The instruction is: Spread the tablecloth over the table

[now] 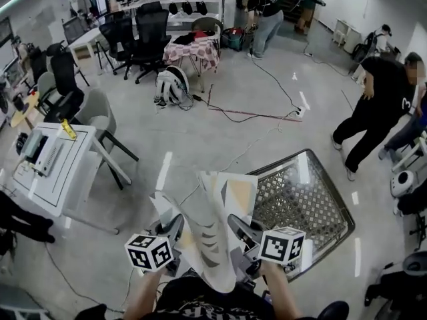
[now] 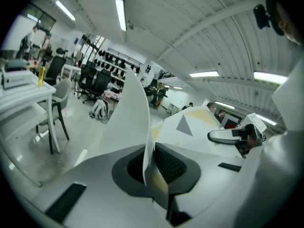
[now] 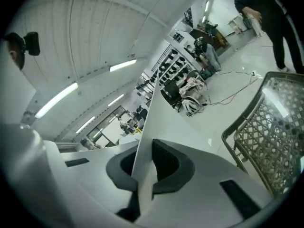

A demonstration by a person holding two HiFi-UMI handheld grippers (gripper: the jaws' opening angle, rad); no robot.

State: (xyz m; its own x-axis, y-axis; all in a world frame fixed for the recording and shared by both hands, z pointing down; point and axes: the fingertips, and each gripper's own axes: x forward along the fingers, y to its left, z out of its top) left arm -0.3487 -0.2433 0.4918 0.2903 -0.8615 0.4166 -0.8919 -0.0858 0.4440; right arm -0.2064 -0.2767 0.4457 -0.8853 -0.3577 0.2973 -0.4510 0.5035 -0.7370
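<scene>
Now the left gripper (image 1: 175,232) and the right gripper (image 1: 241,231) each pinch tight on the tablecloth (image 1: 215,225) — it is bunched between them, at the near left corner of the mesh table (image 1: 319,209).

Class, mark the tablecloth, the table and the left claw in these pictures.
tablecloth (image 1: 210,245): head view, its middle fold.
table (image 1: 303,199): head view, bare mesh top.
left claw (image 2: 151,167): left gripper view, between its tips, shut on the tablecloth.

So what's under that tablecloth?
Pinched by left claw and right claw, the tablecloth hangs midair. Below it shows floor and the mesh table. The cloth hides the table's near corner.
</scene>
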